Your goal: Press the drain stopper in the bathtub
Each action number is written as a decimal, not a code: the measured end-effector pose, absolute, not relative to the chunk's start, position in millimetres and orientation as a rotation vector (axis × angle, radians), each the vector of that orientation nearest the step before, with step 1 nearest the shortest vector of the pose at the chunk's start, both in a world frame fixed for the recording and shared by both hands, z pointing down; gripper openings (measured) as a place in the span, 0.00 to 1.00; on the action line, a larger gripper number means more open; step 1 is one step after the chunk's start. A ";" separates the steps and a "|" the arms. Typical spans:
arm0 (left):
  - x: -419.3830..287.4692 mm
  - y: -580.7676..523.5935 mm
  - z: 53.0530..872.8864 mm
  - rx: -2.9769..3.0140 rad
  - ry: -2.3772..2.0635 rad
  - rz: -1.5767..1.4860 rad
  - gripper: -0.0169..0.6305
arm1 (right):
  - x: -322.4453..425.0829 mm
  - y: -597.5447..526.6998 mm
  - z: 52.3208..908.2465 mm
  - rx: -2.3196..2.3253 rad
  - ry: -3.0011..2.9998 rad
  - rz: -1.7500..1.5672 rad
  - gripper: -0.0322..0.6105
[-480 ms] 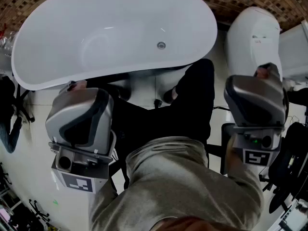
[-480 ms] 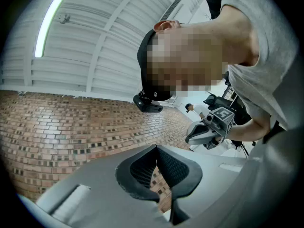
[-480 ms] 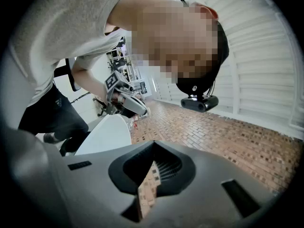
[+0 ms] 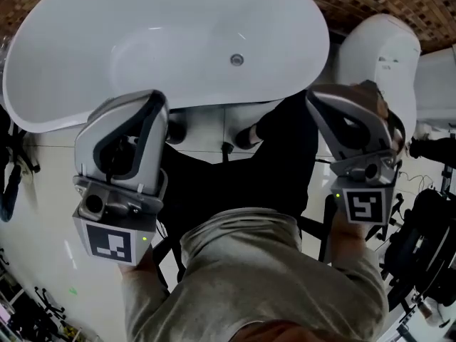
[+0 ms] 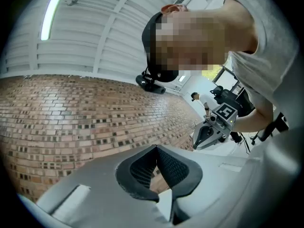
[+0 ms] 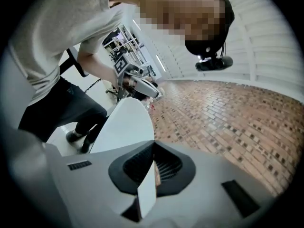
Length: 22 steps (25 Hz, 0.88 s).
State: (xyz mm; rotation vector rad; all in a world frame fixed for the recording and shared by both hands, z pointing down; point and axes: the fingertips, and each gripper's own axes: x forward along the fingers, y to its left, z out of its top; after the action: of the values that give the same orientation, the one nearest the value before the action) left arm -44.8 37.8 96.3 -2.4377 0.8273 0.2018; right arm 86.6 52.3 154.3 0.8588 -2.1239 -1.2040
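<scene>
One drain stopper (image 4: 237,60) is seen on the bathtub (image 4: 78,41) floor, untouched. The left gripper (image 4: 153,104) and right gripper (image 4: 318,100) are held outside the bathtub's near rim, jaws pressed together, empty. The stopper would best be met squarely from above with one closed tip and pushed straight down.

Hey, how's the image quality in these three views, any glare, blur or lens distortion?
Head view: bathtub brightly lit with soft highlights, surroundings dim. Left gripper view: fisheye bends the brick wall; ceiling light strip glares. Right gripper view: same fisheye, dark corners, jaws up close soft.
</scene>
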 end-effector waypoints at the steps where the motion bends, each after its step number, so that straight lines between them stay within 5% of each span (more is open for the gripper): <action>1: -46.6 25.5 107.1 -2.453 0.848 0.176 0.03 | 90.0 42.3 167.4 0.852 -2.120 -1.158 0.05; 22: -79.9 -170.4 325.2 -2.336 1.262 -0.321 0.03 | 134.3 -173.9 545.9 0.325 -1.991 -0.205 0.05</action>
State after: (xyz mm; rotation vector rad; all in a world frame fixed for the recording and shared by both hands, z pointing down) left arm -79.9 -170.4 325.2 -2.3358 1.2621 -0.3215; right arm 134.3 -173.9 545.9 0.3251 -1.9915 -0.2046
